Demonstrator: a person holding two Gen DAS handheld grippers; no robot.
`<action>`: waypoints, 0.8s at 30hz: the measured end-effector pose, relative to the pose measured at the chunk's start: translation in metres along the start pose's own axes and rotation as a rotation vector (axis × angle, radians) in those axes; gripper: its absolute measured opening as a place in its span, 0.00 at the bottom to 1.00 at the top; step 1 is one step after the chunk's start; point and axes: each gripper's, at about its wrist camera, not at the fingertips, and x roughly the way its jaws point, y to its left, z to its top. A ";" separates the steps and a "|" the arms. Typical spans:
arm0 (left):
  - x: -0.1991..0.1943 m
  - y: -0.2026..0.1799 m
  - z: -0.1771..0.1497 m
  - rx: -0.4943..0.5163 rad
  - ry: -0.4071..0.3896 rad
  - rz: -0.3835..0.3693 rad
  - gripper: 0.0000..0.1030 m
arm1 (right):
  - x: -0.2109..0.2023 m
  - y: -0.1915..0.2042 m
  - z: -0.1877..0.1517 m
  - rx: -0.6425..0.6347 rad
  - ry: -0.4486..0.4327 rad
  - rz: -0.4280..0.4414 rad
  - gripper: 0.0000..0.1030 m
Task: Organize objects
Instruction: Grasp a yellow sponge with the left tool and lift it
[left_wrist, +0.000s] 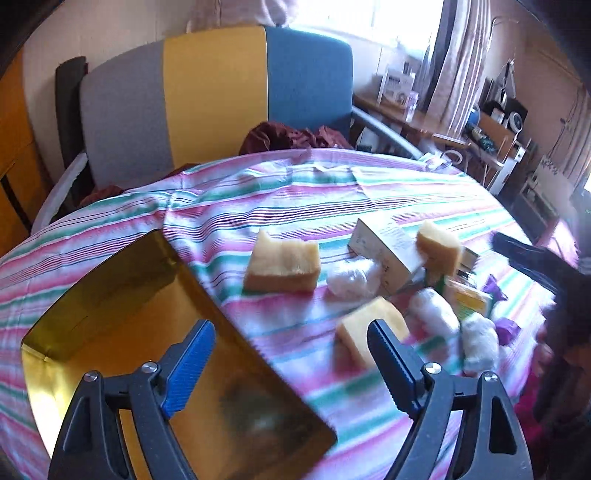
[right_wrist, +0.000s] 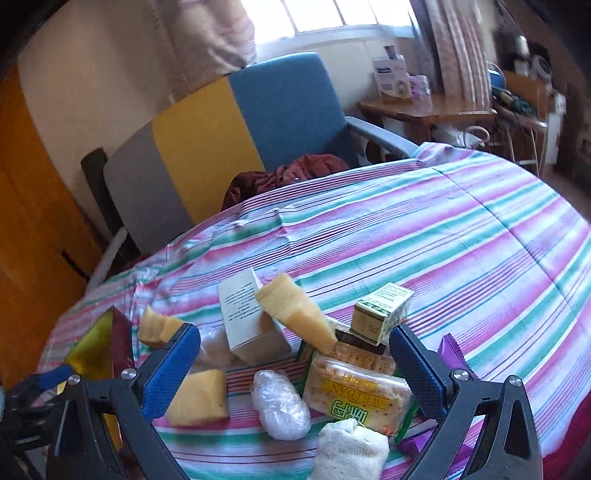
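A shiny gold tray (left_wrist: 122, 314) lies on the striped tablecloth (left_wrist: 295, 192) at the lower left. My left gripper (left_wrist: 291, 325) hovers open over the tray's right edge, with nothing between its fingers. To its right is a heap of things: yellow sponge pieces (left_wrist: 282, 266), a white box (left_wrist: 384, 251) and white wrapped balls (left_wrist: 351, 277). My right gripper (right_wrist: 295, 330) stands open above that heap, holding nothing. Below it lie a cracker pack (right_wrist: 358, 395), a plastic-wrapped ball (right_wrist: 280, 404), a cloth pouch (right_wrist: 349, 450), a small green box (right_wrist: 380, 310) and sponge pieces (right_wrist: 201, 398).
A chair with a grey, yellow and blue back (left_wrist: 214, 96) stands behind the table, with maroon cloth (left_wrist: 291, 136) on its seat. Purple wrappers (left_wrist: 495, 288) lie at the heap's right. A wooden desk (right_wrist: 424, 107) with clutter stands at the back right.
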 end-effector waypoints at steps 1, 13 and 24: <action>0.008 0.000 0.004 0.002 0.012 0.002 0.84 | -0.001 -0.004 0.001 0.021 0.003 0.007 1.00; 0.096 -0.006 0.051 0.001 0.128 0.049 0.84 | -0.005 -0.022 0.007 0.122 -0.013 0.069 1.00; 0.074 -0.007 0.042 -0.012 0.044 0.031 0.62 | -0.012 -0.038 0.014 0.206 -0.052 0.112 1.00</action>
